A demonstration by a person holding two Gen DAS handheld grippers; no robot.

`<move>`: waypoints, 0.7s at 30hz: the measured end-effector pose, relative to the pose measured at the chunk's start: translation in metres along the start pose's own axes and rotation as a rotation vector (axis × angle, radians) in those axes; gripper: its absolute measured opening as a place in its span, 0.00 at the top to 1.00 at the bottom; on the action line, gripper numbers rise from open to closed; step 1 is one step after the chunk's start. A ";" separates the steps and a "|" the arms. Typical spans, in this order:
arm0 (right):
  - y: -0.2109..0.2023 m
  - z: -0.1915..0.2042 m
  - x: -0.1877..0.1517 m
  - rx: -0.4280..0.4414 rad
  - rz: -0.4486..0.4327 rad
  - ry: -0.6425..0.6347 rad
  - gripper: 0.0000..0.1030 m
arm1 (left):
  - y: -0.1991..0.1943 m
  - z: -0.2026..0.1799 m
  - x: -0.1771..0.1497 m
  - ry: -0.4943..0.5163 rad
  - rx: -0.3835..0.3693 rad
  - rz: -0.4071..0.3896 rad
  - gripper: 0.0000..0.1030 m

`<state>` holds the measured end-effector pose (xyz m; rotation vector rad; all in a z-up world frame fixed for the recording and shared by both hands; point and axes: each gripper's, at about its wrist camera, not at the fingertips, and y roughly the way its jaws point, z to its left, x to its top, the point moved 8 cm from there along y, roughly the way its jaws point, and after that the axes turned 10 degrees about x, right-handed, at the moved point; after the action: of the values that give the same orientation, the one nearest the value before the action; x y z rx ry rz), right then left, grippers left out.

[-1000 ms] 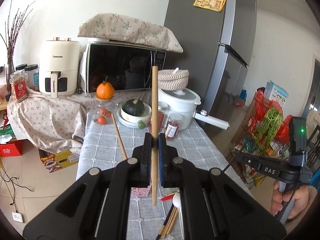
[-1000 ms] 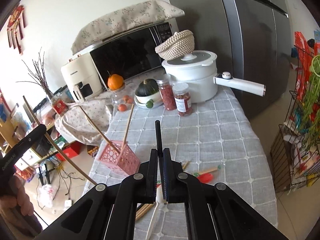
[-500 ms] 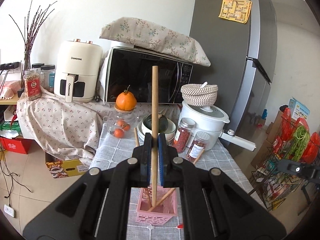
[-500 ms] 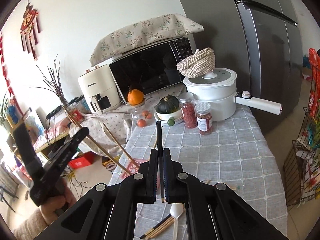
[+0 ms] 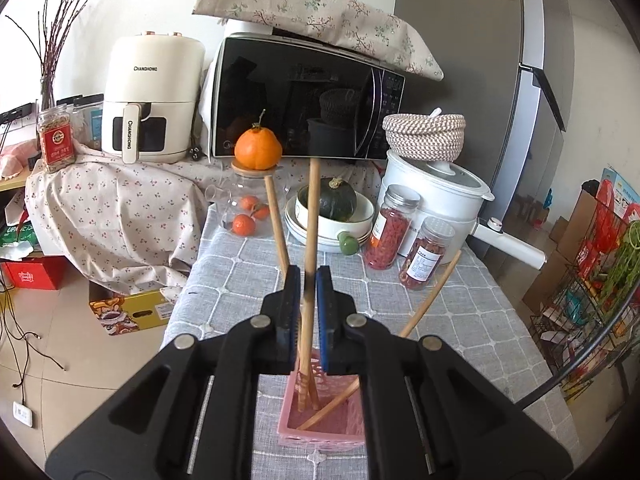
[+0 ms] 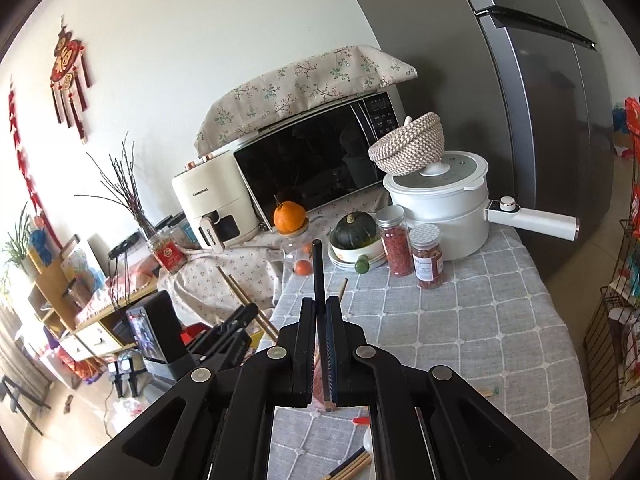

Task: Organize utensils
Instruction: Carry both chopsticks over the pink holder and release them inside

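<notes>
Wooden chopstick (image 5: 309, 240) pinched in our left gripper (image 5: 308, 280), tip inside pink basket (image 5: 320, 426); right gripper (image 6: 320, 312) pinches black chopstick (image 6: 318, 276). Early release: stick may topple off table's near edge.

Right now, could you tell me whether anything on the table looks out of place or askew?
Yes: loose utensils lie at the table's near edge instead of in the pink basket. In the basket, one wooden chopstick leans far to the right, and another tilts left. A woven bowl sits tilted on the white pot's lid.
</notes>
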<state>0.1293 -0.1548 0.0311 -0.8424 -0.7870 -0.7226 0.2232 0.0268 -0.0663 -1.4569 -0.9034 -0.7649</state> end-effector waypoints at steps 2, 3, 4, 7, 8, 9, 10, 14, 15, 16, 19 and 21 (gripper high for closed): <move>0.001 0.000 0.004 0.012 -0.012 0.006 0.95 | 0.000 -0.001 0.000 -0.005 -0.014 0.026 0.72; 0.002 0.000 0.005 0.017 -0.018 0.010 0.95 | -0.003 0.000 0.001 -0.008 -0.017 0.032 0.58; 0.003 0.000 0.007 0.025 -0.026 0.014 0.95 | -0.006 0.000 0.003 -0.008 -0.020 0.031 0.53; 0.007 0.001 0.013 0.046 -0.048 0.033 0.95 | -0.015 0.003 0.005 0.003 -0.018 0.047 0.38; 0.009 0.001 0.015 0.053 -0.055 0.040 0.95 | -0.019 0.006 0.005 0.008 -0.009 0.060 0.33; 0.010 0.002 0.017 0.059 -0.062 0.045 0.95 | -0.021 0.009 0.003 0.014 -0.002 0.076 0.27; 0.012 0.002 0.019 0.065 -0.072 0.051 0.95 | -0.022 0.012 0.001 0.021 0.005 0.090 0.24; 0.020 0.004 0.025 0.080 -0.107 0.070 0.95 | -0.031 0.023 -0.012 0.063 0.034 0.127 0.20; 0.023 0.004 0.026 0.079 -0.115 0.073 0.95 | -0.032 0.025 -0.016 0.076 0.038 0.138 0.19; 0.025 0.003 0.026 0.081 -0.120 0.078 0.95 | -0.032 0.027 -0.020 0.086 0.040 0.148 0.19; 0.036 -0.001 0.024 0.077 -0.121 0.097 0.95 | -0.033 0.032 -0.032 0.115 0.043 0.183 0.19; 0.047 -0.007 0.019 0.066 -0.111 0.111 0.95 | -0.031 0.034 -0.039 0.133 0.046 0.201 0.19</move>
<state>0.1786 -0.1426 0.0268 -0.6972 -0.7578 -0.8310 0.1752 0.0567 -0.0883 -1.4143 -0.6586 -0.6783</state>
